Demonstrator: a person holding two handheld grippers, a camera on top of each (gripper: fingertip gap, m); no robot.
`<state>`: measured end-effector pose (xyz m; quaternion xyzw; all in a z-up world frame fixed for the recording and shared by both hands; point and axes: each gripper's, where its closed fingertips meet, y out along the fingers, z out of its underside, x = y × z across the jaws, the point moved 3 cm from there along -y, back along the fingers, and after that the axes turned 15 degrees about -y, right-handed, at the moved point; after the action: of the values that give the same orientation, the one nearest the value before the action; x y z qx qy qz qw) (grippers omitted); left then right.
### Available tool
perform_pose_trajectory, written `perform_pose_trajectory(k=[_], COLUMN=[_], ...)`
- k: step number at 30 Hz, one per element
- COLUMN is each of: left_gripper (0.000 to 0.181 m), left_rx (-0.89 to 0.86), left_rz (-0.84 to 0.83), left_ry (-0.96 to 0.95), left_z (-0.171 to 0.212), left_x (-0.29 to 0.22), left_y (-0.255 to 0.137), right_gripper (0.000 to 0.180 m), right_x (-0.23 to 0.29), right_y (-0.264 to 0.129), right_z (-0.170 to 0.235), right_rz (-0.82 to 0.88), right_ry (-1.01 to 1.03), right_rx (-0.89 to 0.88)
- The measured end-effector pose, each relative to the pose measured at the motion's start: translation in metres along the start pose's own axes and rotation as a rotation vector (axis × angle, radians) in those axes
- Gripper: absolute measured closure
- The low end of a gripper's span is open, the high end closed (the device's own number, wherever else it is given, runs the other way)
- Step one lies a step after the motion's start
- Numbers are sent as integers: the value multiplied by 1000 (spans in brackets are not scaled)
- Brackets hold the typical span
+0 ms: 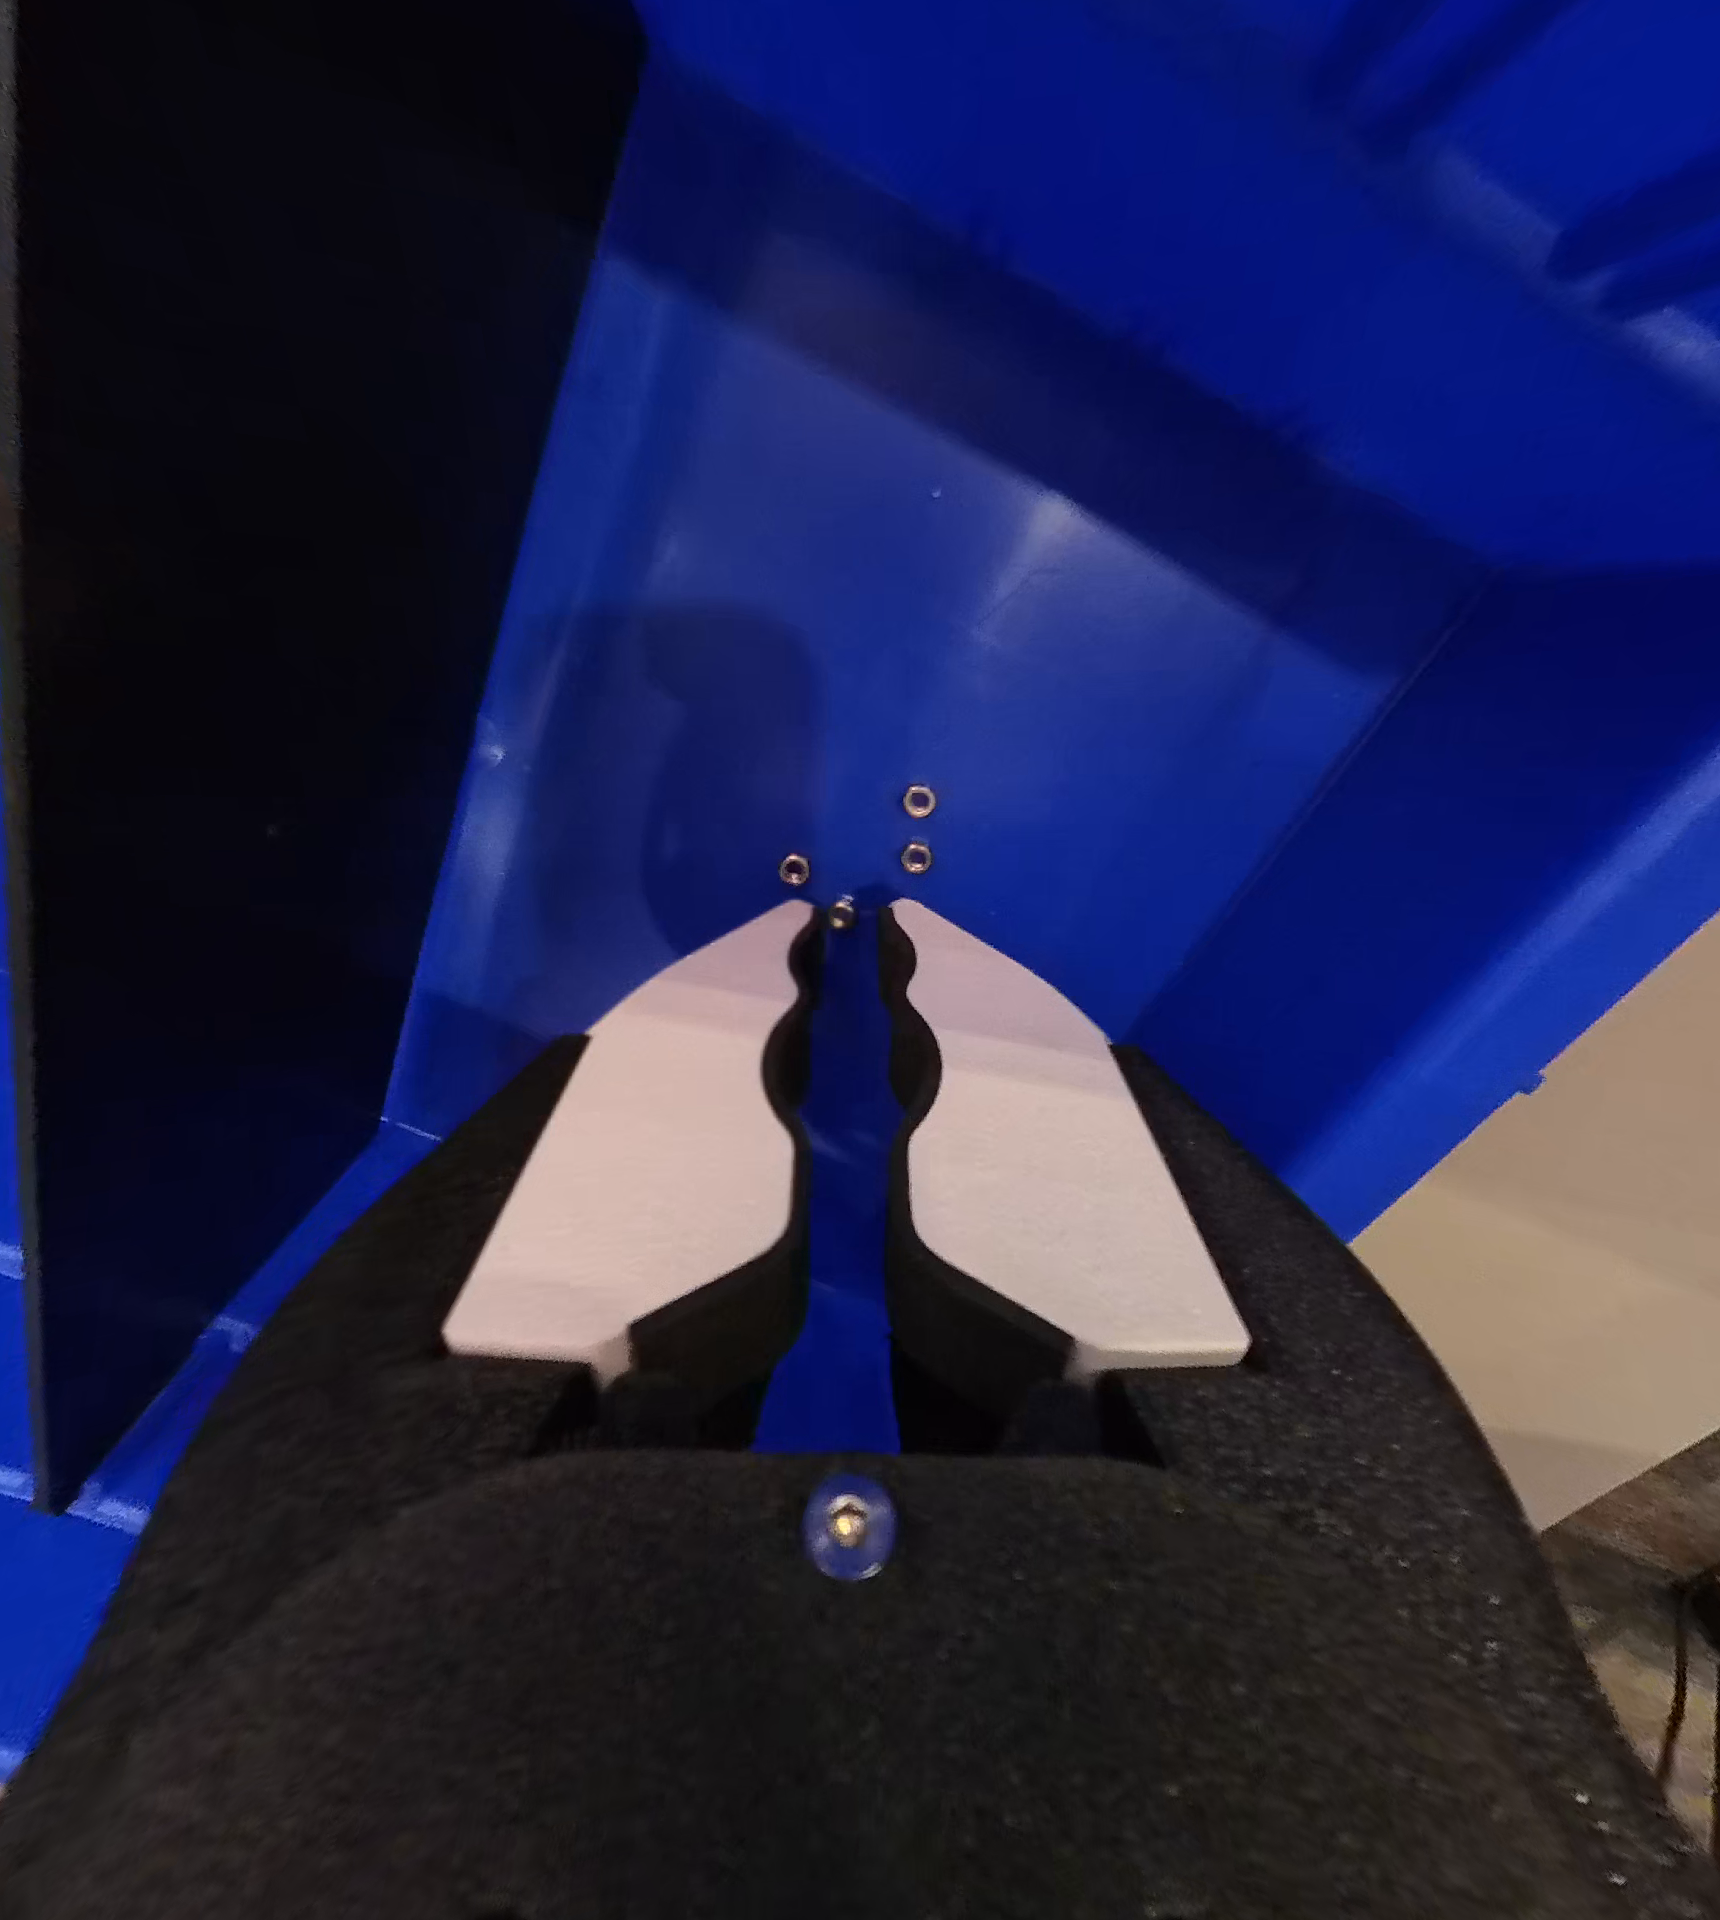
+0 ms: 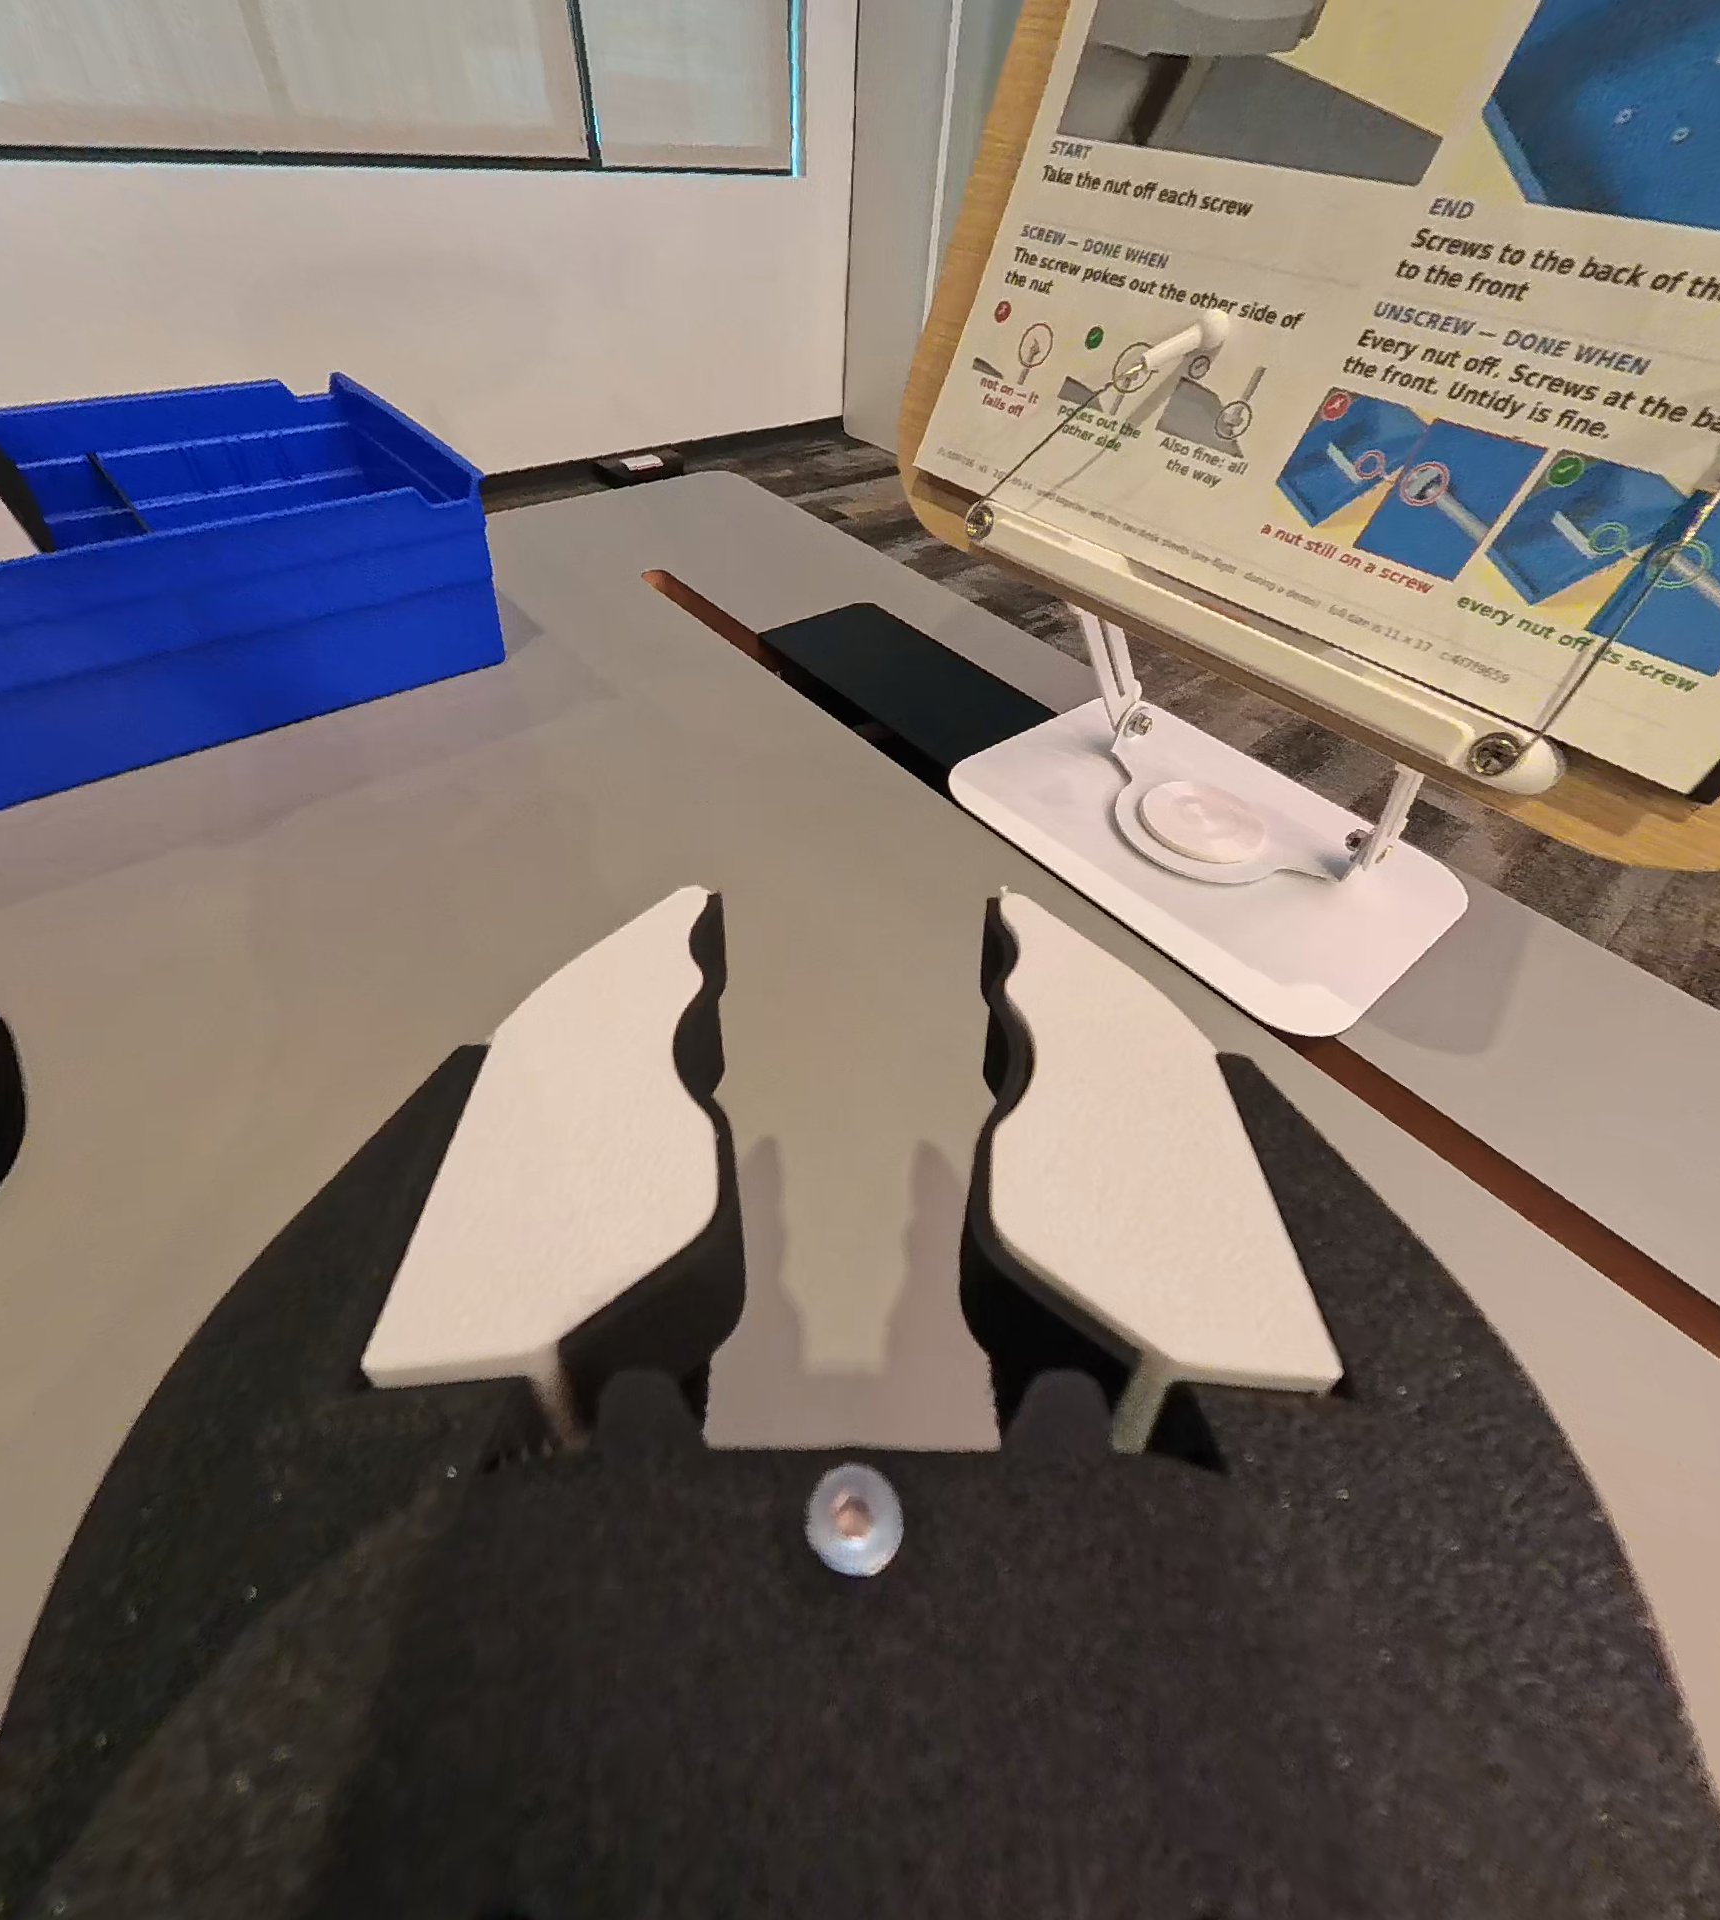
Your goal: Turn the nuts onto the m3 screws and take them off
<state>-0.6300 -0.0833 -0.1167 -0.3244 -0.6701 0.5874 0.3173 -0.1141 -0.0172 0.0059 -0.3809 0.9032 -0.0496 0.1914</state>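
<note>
Blue bin [image 1: 1095,644] floor carries four nuts [image 1: 917,800]; one nut [image 1: 842,913] is framed dead ahead between the left gripper [image 1: 848,914] tips — jaws narrowly parted, contact cannot be told. The right gripper [image 2: 851,914] is held wide apart, empty — well away.

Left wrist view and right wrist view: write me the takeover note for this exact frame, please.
Left gripper: inside the blue bin, jaws nearly closed around a small nut at the tips; grip not confirmed.
Three loose nuts lie on the bin floor just ahead.
Right gripper: open, empty, over the grey table.
No screws visible.
Left: secure the nut, find a screw.
</note>
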Motion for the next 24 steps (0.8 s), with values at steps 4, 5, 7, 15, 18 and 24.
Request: perform_pose_trajectory(k=[4,5,7,15,18,24], left_gripper=[174,174,175,175,175,175], left_rx=[6,7,6,-28,-61,-85], left_rz=[20,21,22,29,23,-41], left_ry=[-19,-22,-27,-40,-42,-23], left_z=[0,0,1,-1,-4,-6], left_x=[-1,-1,0,-3,-4,-4], left_y=[0,0,0,-1,-9,-46], right_gripper=[133,133,133,133,133,133], right_x=[1,1,1,2,2,3], right_y=[0,0,-1,-1,-1,-1], right_z=[-1,-1,-2,-3,-4,-6], right_rz=[-5,-3,-3,-8,-8,-14], right_ry=[-2,-2,-1,1,0,2], right_rx=[-3,-4,-8,-12,-17,-17])
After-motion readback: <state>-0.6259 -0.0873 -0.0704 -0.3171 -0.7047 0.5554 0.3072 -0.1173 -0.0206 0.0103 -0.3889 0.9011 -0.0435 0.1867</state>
